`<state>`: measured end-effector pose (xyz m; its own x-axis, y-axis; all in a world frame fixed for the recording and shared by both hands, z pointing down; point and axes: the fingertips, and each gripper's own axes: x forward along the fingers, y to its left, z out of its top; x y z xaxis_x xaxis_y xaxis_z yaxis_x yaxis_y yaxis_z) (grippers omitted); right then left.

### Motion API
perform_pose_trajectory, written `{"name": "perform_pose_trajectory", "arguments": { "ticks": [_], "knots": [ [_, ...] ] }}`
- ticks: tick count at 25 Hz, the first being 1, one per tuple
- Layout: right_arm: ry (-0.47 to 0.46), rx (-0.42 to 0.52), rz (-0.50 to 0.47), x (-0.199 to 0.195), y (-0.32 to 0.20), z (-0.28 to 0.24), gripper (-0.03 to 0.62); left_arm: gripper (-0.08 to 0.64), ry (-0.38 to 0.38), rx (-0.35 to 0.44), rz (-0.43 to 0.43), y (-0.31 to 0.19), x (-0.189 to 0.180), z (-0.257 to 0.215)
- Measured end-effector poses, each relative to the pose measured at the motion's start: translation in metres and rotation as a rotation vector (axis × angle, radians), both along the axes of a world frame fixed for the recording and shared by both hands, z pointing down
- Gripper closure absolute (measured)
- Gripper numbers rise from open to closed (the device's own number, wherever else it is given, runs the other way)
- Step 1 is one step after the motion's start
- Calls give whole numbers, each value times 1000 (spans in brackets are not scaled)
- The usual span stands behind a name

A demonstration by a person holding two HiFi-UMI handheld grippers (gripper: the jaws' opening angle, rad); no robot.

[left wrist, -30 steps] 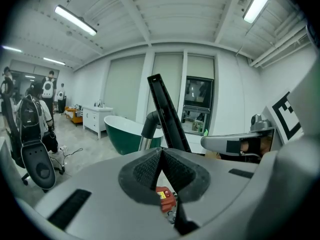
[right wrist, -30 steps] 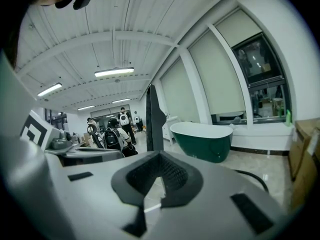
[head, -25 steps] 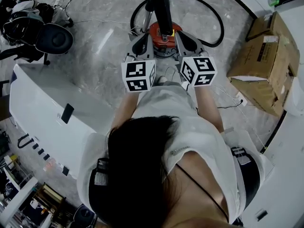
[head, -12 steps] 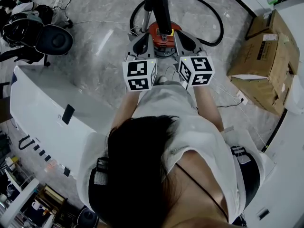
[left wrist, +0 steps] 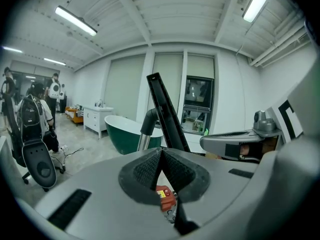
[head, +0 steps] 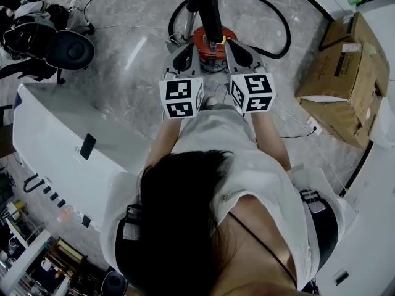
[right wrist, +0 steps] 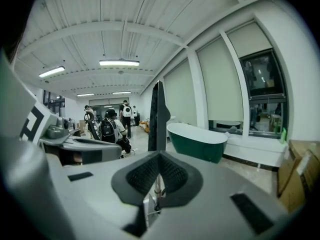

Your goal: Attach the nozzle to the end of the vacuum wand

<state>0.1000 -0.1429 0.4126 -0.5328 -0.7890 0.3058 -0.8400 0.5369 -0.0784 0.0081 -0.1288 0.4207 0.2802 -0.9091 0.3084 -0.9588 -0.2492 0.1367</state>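
A red canister vacuum (head: 212,41) stands on the marble floor in front of me. From it a long black wand with a nozzle (head: 207,8) rises steeply toward the head camera. My left gripper (head: 185,49) and right gripper (head: 233,47) sit side by side, flanking the wand's base. Both are shut with nothing between the pads. In the left gripper view the shut left gripper (left wrist: 161,155) points at the black nozzle (left wrist: 166,115) and a silver tube (left wrist: 144,136). Beyond the right gripper (right wrist: 159,157), also shut, the nozzle (right wrist: 159,115) stands upright.
A black hose (head: 274,26) loops around the vacuum. Cardboard boxes (head: 345,79) are stacked at the right, and a white curved counter (head: 55,140) runs along the left. A black chair with bags (head: 58,45) is at far left. A green bathtub (right wrist: 200,141) and several people stand farther off.
The right gripper's marker cube has tipped and shifted slightly toward the left. The left gripper, wand and vacuum have stayed where they were.
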Motion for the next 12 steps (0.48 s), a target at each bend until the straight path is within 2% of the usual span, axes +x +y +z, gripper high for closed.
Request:
{"name": "perform_pose_trajectory", "arguments": {
  "ticks": [12],
  "knots": [
    [18,6,6,-1,0,2,578,558,6,9,8,3,3,3]
  ]
}}
